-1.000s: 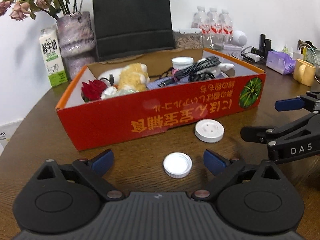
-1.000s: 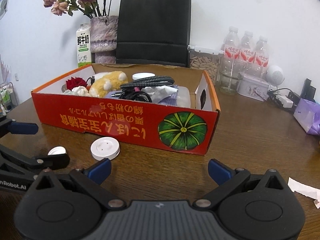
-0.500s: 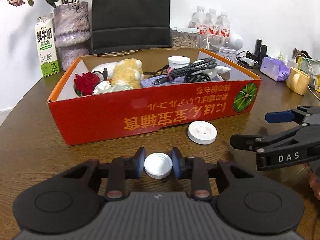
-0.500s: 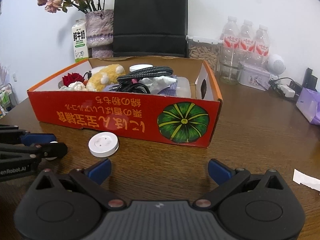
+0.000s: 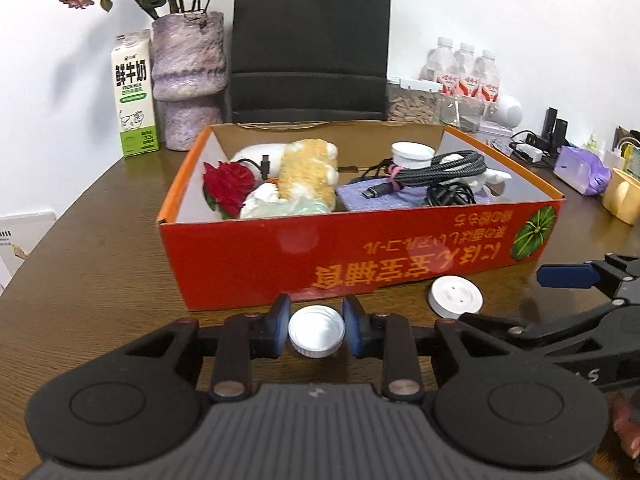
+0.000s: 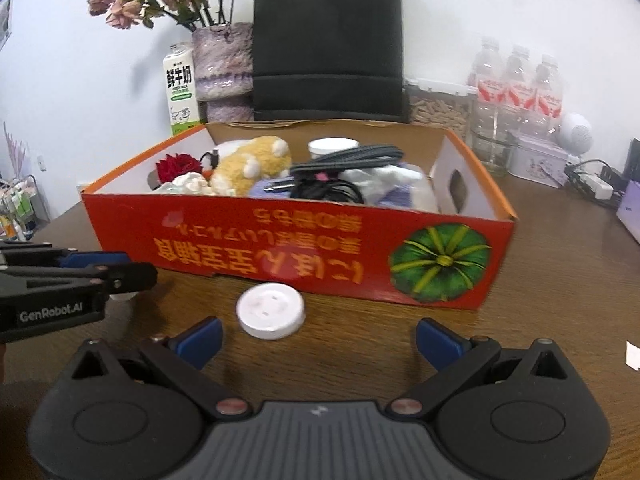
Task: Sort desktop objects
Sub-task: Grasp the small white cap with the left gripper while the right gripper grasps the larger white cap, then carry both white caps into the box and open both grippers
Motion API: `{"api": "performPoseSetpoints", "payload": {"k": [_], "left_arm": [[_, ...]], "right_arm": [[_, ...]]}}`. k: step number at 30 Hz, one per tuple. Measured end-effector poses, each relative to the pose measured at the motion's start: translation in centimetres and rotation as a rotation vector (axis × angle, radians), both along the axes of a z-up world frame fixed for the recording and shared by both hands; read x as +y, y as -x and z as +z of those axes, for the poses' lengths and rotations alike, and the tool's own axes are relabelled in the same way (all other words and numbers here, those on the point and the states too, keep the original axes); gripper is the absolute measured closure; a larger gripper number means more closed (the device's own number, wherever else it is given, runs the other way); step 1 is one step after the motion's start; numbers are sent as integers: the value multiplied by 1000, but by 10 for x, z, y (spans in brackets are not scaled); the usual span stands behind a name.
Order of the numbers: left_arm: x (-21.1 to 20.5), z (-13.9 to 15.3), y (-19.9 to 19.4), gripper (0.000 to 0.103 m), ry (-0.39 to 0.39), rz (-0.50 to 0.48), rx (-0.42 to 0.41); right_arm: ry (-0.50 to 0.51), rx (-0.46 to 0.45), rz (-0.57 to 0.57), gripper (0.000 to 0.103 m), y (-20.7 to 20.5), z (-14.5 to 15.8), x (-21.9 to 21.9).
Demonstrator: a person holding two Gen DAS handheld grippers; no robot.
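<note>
A small white ribbed cap [image 5: 316, 331] sits between the blue pads of my left gripper [image 5: 316, 326], which is shut on it just in front of the red cardboard box [image 5: 280, 256]. A white round disc with small holes [image 6: 270, 311] lies on the brown table before the box, ahead of and between the fingers of my right gripper [image 6: 318, 340], which stands open and holds nothing. In the left wrist view the disc [image 5: 455, 296] lies right of the cap, with the right gripper's fingers [image 5: 568, 276] beside it. The box holds a plush toy [image 5: 308, 174], a red rose [image 5: 228, 186], cables [image 5: 436, 174] and a white jar [image 5: 412, 154].
Behind the box stand a milk carton [image 5: 134, 96], a purple vase with dried flowers [image 5: 188, 76], a black paper bag [image 5: 310, 40] and water bottles [image 5: 464, 72]. A yellow mug [image 5: 622, 196] and purple packet [image 5: 584, 170] sit at the right. A paper scrap [image 6: 632, 356] lies right of my right gripper.
My left gripper closed on the white cap, then moved nearer the box with it. My right gripper shifted left, so the white disc now lies ahead between its open fingers.
</note>
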State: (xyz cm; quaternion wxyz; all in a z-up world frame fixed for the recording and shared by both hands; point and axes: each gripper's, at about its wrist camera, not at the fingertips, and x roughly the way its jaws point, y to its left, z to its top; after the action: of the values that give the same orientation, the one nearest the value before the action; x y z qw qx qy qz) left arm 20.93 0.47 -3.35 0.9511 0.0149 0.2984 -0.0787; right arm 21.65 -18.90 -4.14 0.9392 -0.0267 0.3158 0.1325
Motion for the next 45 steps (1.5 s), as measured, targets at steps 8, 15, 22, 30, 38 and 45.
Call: {"api": "performPoseSetpoints", "payload": {"k": [8,15,22,30,38,45], "left_arm": [[10,1,2,74,-10,-4,-10],[19,0,0,74,-12,2,-6],[21,1,3,74,-22,1,-18],[17,6,11,74,-38,9,-58],[13,31,30,74,-30,-1,-169],[19,69,18,74,17,26,-244]], "right_arm": [[10,-11,-31,11,-10,0,22],[25,3,-10,45,-15,-4,37],[10,-21,27,65,-2,-1,38],[-14,-94,52,65,16,14,36],[-72,-195,60,65,29,43,28],[-81,-240,75,65,10,69,31]]}}
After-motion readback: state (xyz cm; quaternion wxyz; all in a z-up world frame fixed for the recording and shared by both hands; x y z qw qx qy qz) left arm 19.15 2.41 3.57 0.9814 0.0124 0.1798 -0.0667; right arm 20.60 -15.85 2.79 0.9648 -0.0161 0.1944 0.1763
